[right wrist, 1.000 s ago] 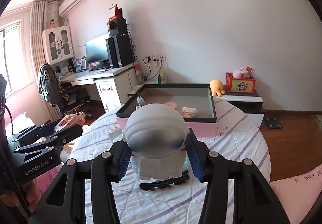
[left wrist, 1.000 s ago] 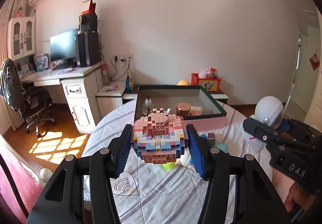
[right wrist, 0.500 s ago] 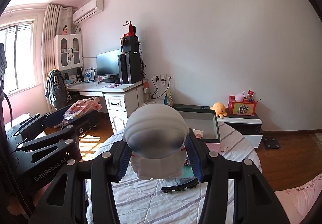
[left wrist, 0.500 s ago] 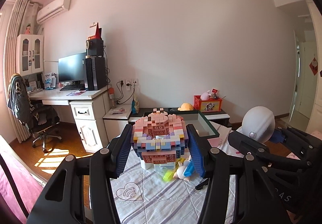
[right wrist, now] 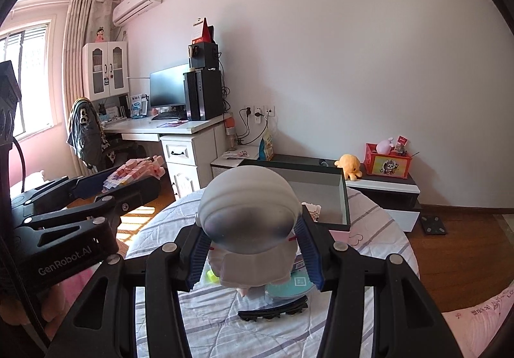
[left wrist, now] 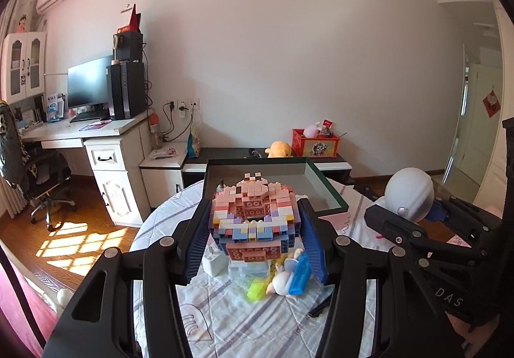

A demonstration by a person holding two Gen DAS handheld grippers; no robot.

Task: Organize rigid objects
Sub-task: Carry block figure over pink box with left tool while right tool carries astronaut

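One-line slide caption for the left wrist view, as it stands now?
Left gripper clamps a pastel brick-built figure above the striped tablecloth, open tray beyond; right gripper holds a white astronaut figure.

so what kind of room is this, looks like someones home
Most likely a home bedroom or study: a white desk with a monitor and computer tower, a wall air conditioner by the curtained window, and plush toys on a low cabinet.
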